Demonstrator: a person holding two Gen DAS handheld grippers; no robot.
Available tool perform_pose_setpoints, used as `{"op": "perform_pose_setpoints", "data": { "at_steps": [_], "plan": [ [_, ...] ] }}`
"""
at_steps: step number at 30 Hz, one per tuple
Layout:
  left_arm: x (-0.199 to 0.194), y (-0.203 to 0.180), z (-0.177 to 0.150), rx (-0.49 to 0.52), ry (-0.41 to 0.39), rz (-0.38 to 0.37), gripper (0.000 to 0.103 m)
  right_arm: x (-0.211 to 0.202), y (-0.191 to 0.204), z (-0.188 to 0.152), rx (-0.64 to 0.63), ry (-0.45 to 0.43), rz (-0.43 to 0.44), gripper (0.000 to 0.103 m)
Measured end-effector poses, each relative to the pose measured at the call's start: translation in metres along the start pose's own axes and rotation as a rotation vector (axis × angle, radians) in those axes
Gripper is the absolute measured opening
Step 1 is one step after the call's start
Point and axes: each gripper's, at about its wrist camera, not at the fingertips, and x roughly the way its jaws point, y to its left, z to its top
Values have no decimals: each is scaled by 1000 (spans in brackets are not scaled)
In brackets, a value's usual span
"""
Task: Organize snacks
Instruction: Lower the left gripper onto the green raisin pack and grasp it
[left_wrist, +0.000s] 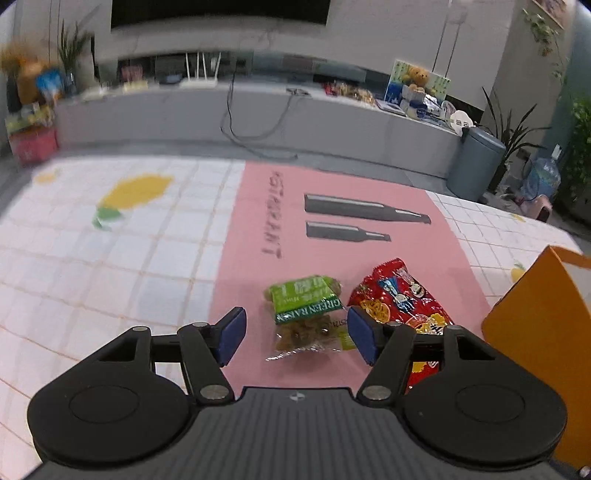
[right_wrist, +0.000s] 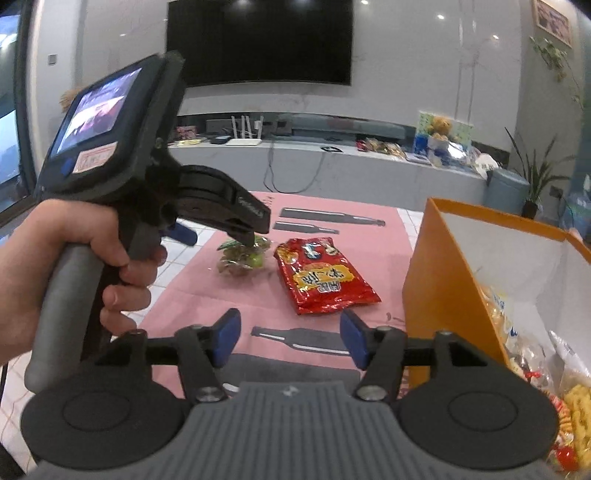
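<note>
The left tongs (left_wrist: 297, 334) are spread, empty, straddling the green raisin packet (left_wrist: 308, 314) lying on the pink mat (left_wrist: 251, 229) on the counter (left_wrist: 92, 258). A clear, crinkly film is likely to slip or be pinched only at an edge. The glossy red snack bag (left_wrist: 400, 302) lies just beside and may be caught. The right tongs (right_wrist: 290, 338) are released, empty, near the stiff orange box (right_wrist: 443, 273).

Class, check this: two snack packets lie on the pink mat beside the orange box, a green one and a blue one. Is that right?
Not quite. The green packet is there, but the other packet is red, not blue, as the right wrist view shows. Both lie on the pink mat beside the orange box.
</note>
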Motion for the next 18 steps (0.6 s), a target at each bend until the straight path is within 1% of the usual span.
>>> {"op": "perform_pose_setpoints", "data": {
  "at_steps": [4, 8, 12, 14, 15, 16, 18],
  "plan": [
    [9, 1, 5, -2, 3, -29, 76, -1, 6, -3, -12, -1, 18, 59],
    [19, -4, 11, -1, -6, -14, 76, -4, 14, -9, -87, -10, 7, 59],
    [37, -3, 13, -8, 68, -13, 77, -3, 18, -12, -125, -13, -10, 59],
    [42, 2, 10, -31, 72, -24, 75, -1, 17, -11, -113, -9, -15, 59],
    [42, 5, 8, -46, 68, -27, 70, 0, 16, -10, -102, -6, -14, 59],
    [42, 9, 7, -63, 68, -35, 60, 2, 15, -9, -90, -3, -15, 59],
    [41, 14, 6, -79, 73, -43, 55, 6, 13, -8, -62, 2, -19, 60]
  ]
}}
